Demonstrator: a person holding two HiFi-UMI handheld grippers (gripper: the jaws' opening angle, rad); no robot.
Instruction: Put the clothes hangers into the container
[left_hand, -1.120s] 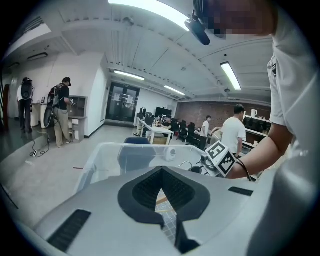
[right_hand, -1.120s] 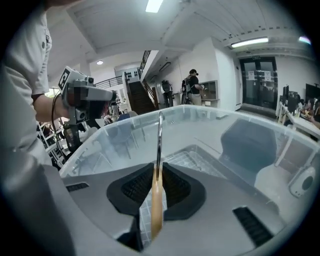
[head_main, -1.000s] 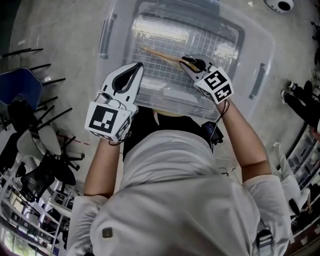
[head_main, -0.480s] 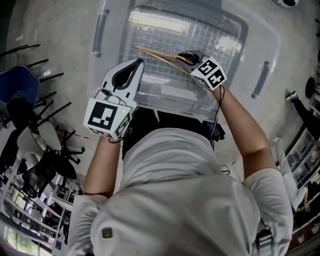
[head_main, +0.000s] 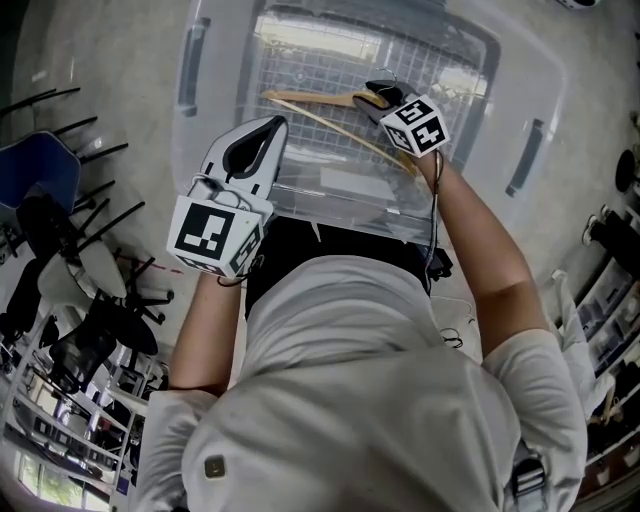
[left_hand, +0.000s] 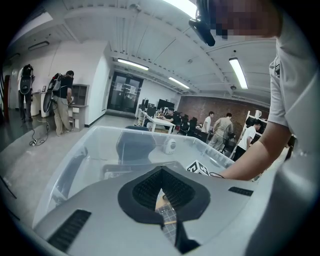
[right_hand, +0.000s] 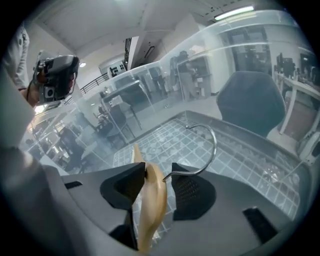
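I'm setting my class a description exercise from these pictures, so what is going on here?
A person holds a gripper in each hand over a clear container. The right gripper reaches down into it with a wooden hanger between its jaws. Those jaws have just been opening and one pad now stands clear of the wood, so the hanger is being let go. The left gripper hovers at the near rim, shut and empty. No other hanger shows inside.

The light wooden clothes hanger (head_main: 310, 98) with a curved metal hook is slanted inside the clear plastic container (head_main: 555, 90). The container stands open-topped, its floor grid-patterned.
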